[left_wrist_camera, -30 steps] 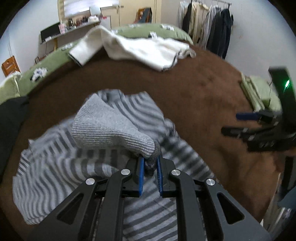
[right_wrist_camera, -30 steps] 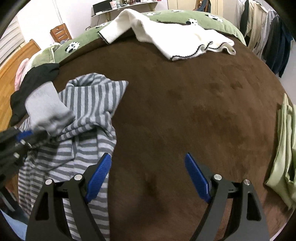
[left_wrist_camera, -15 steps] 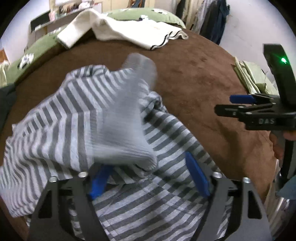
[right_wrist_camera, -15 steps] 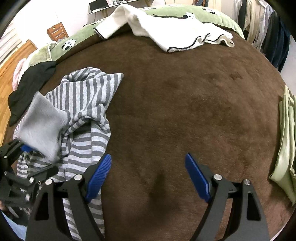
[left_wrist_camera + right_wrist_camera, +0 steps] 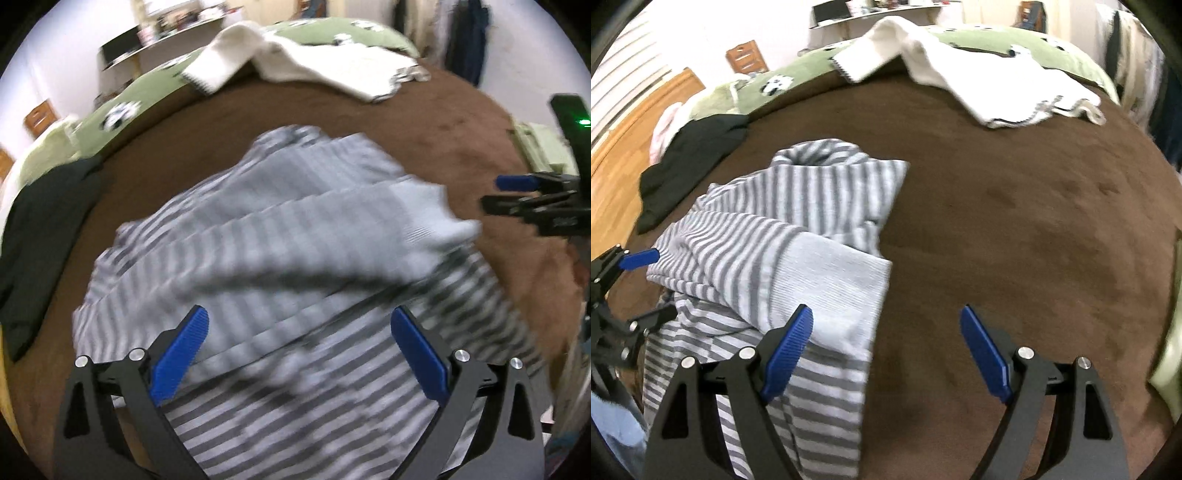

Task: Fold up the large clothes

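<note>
A: The left tongs (image 5: 295,354) have let go of the sleeve cuff (image 5: 846,280); their jaws are opening, gripping nothing.

B: So that sleeve's folded across the striped sweater (image 5: 827,192) on the brown bed (image 5: 1015,206). Right tongs (image 5: 886,347)?

A: Wide, empty, beside the cuff.

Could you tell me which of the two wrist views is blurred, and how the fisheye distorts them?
Left wrist view: motion blur smears the striped top, while the left gripper stays sharp. Right wrist view: the top is crisper, softening near the edges. Both: the fisheye bows the brown blanket into a dome, with dark corners.
</note>
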A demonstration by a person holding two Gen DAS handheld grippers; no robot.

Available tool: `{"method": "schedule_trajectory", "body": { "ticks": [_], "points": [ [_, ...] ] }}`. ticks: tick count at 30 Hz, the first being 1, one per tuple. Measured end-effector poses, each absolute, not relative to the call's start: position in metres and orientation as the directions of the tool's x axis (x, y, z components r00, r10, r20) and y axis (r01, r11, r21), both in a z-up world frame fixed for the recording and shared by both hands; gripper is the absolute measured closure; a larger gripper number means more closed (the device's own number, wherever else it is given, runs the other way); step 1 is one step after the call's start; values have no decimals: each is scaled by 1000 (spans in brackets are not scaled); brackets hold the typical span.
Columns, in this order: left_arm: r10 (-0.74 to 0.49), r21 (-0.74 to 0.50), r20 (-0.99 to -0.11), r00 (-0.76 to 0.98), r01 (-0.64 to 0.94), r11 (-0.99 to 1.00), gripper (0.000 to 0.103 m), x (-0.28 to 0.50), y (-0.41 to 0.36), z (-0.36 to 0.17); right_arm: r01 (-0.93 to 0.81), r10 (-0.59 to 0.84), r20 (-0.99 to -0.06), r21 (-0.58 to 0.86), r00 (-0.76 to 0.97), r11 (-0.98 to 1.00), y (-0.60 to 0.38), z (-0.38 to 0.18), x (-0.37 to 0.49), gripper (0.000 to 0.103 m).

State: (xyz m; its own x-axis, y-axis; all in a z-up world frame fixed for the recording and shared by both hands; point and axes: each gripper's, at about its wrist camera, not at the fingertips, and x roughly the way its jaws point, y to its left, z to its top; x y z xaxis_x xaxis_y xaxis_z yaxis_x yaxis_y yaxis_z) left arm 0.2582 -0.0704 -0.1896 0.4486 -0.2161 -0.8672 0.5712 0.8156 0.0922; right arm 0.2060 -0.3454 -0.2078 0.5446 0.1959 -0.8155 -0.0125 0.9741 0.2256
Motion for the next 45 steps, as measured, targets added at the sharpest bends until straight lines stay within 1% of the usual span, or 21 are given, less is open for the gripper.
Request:
{"method": "schedule_trajectory", "body": {
  "ticks": [4,6,8,10,13,14,15,17,20,23,29,31,33,36,39,42,44,45],
  "points": [
    [-153,103,-871,467,479,872,6,278,-21,-201,-115,269,-785,249,558,962,-334,-218,227,22],
    [-140,95,-869,475,436,895,6,286,1,-205,-150,312,-780,276,542,949,-331,-229,239,27],
    [-134,61,-873,470,377,924,6,294,26,-211,-157,321,-792,281,519,947,-330,-239,249,35],
    [-137,25,-877,461,330,944,6,299,47,-220,-152,336,-798,301,500,941,-331,-250,257,41],
    [-166,-49,-881,443,264,963,6,304,71,-236,-145,353,-791,326,499,934,-334,-257,259,57],
    [-178,-71,-883,434,252,965,6,305,75,-242,-144,350,-790,323,504,935,-334,-257,258,65],
    [-187,-95,-890,415,233,968,6,307,80,-251,-143,343,-788,316,511,938,-334,-256,257,68],
    [-176,-93,-901,397,220,971,6,308,83,-263,-162,352,-782,315,514,935,-331,-255,254,81],
    [-137,-48,-917,376,235,971,7,307,77,-279,-203,333,-789,265,515,943,-323,-253,252,91],
    [-112,-12,-919,378,257,966,6,304,72,-290,-225,295,-780,202,552,953,-319,-242,249,92],
    [-175,-104,-895,409,191,976,6,305,88,-286,-215,238,-740,129,629,968,-329,-202,261,92],
    [-164,-99,-893,419,173,980,7,306,92,-285,-206,217,-742,109,634,973,-333,-197,269,92],
    [-152,-96,-895,420,150,984,7,307,99,-289,-185,200,-770,108,606,977,-337,-205,281,92],
    [-179,-140,-884,432,121,983,7,307,111,-293,-159,201,-833,138,515,978,-340,-241,297,92],
    [-194,-167,-868,456,98,981,7,304,112,-292,-127,216,-844,176,490,976,-342,-259,299,90],
    [-182,-154,-867,463,97,983,7,299,109,-288,-90,231,-840,215,491,972,-350,-261,301,84],
    [-166,-133,-865,474,102,986,7,296,108,-282,-85,216,-844,200,492,976,-351,-257,300,71],
    [-162,-128,-860,484,102,986,7,291,111,-276,-91,216,-845,196,489,976,-351,-255,298,70]
  ]
}}
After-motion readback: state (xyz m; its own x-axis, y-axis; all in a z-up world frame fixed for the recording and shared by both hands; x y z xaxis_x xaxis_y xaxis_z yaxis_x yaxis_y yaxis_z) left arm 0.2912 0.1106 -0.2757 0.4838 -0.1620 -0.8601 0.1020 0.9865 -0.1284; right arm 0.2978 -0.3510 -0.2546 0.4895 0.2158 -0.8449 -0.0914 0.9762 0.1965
